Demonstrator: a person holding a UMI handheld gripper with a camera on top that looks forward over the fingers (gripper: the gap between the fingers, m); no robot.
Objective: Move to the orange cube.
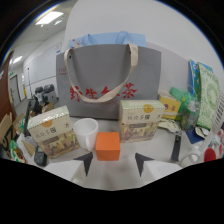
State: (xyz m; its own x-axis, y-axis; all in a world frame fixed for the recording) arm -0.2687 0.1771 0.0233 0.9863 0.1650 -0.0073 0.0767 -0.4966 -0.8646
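The orange cube [108, 146] is seen just ahead of the gripper [114, 163], whose fingers are spread with nothing held. A white cup [85, 132] stands just left of it, boxes [141, 120] behind. The cup could be knocked if the approach drifts left.

A white table [165, 142] fills the near ground, crowded with clutter. Far behind it a pale wall [165, 30] rises at centre and right, plain and evenly lit. Ceiling lights [49, 18] glow at far left above an open office area, where dark shapes, perhaps chairs [45, 91], stand by a white wall [42, 62]. A brown panel [4, 95] edges the left.
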